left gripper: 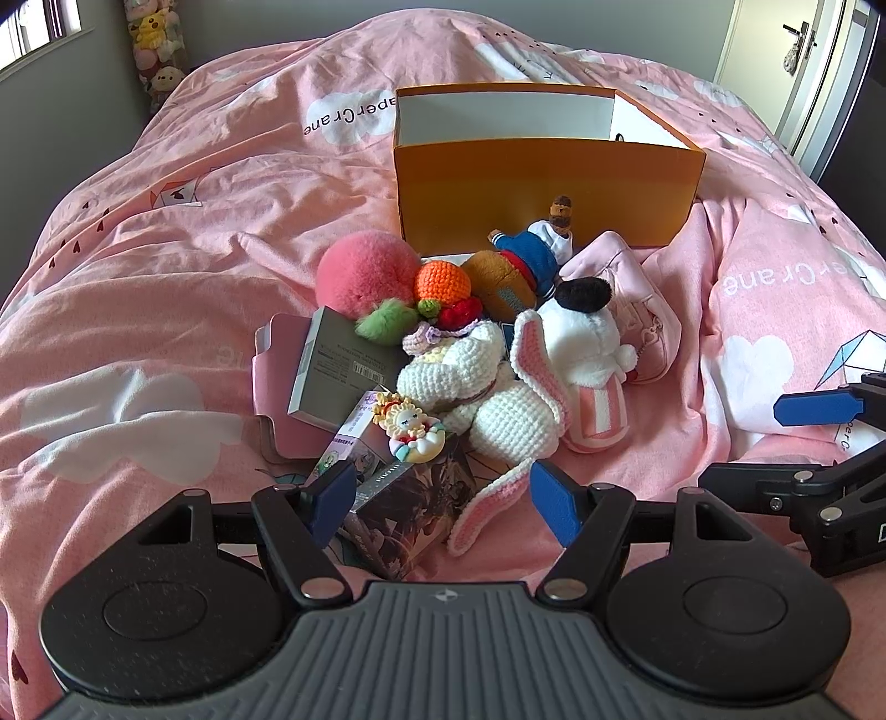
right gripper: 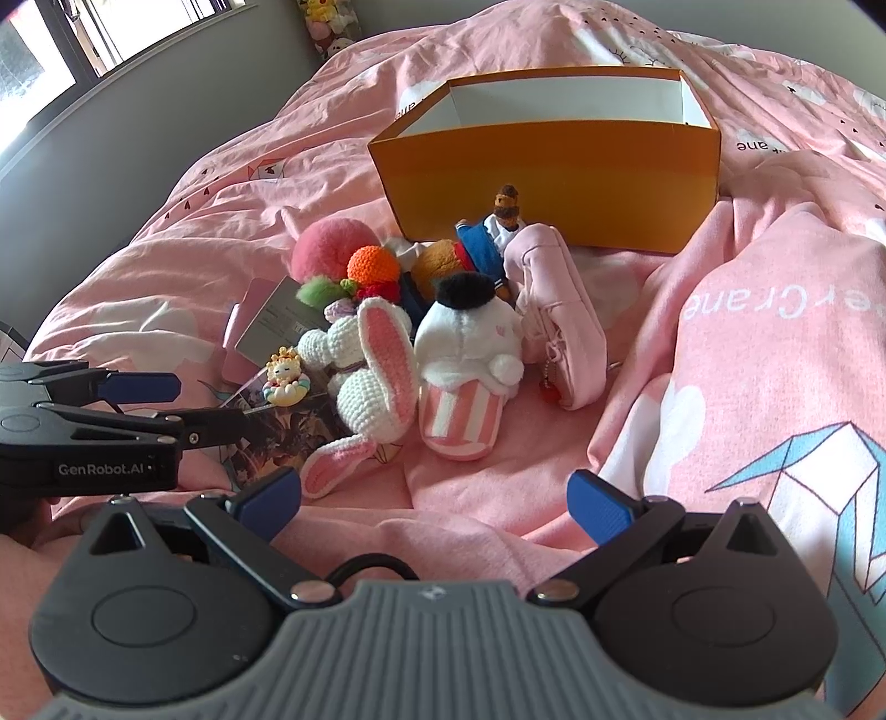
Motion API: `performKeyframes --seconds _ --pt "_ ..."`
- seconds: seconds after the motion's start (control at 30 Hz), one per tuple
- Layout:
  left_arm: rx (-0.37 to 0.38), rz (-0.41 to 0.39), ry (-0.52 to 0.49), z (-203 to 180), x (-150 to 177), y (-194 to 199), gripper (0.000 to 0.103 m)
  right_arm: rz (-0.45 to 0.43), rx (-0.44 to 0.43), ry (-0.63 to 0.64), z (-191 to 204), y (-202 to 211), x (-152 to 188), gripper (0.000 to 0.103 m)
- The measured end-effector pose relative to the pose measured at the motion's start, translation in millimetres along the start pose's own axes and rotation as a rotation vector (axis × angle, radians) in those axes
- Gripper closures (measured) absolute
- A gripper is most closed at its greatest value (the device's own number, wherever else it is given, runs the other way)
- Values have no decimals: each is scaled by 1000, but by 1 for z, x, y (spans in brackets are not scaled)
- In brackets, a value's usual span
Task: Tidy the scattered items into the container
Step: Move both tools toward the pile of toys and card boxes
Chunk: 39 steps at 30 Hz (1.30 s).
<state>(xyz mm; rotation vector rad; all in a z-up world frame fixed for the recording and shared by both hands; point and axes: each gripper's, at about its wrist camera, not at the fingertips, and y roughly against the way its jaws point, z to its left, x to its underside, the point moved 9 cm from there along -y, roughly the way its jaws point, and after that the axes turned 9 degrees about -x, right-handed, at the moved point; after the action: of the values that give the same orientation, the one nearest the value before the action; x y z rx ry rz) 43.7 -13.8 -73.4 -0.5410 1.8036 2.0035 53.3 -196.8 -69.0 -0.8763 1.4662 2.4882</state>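
The orange box [left gripper: 548, 188] is seen open on the pink duvet [left gripper: 138, 266]; its floor is hidden. Before it, toys [left gripper: 498, 354] are heaped, partly overlapped. Nearest, left gripper [left gripper: 443, 501] and right gripper [right gripper: 434, 507] are spread, nothing grasped.

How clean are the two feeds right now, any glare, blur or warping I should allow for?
Left wrist view: sharp, soft daylight, heavy fisheye bend at the edges; the orange box reads clearly. Right wrist view: equally sharp, the window at upper left blown out white, the toy pile shaded but legible.
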Motion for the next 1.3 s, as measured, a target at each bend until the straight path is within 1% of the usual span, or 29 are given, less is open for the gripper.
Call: performKeyframes --seconds 0.57,0.73,0.9,1.03,1.13,1.2,1.23,1.27,1.3 --pt "-1 -3 -2 1 0 0 21 4 2 7 -1 -5 2 0" --pt "16 -6 9 2 -3 0 22 2 -27 8 0 -7 0 0" --pt "41 -10 38 11 -7 -3 24 2 -23 44 0 -9 -8 0" --pt "55 -18 69 22 -13 -6 29 -12 -34 77 1 -10 -21 1" --pt "57 -23 70 28 -17 -7 32 -25 -41 87 0 -11 -33 1" --pt "60 -22 60 31 -20 -8 34 -30 -43 100 0 -13 -42 2" --pt "56 -21 55 30 -20 -9 36 -32 -42 109 0 -14 -47 5" --pt "52 -19 54 33 -21 -10 39 -33 -39 117 0 -16 -52 11" --pt "45 -14 54 35 -22 -13 41 -33 -38 126 1 -19 -57 15"
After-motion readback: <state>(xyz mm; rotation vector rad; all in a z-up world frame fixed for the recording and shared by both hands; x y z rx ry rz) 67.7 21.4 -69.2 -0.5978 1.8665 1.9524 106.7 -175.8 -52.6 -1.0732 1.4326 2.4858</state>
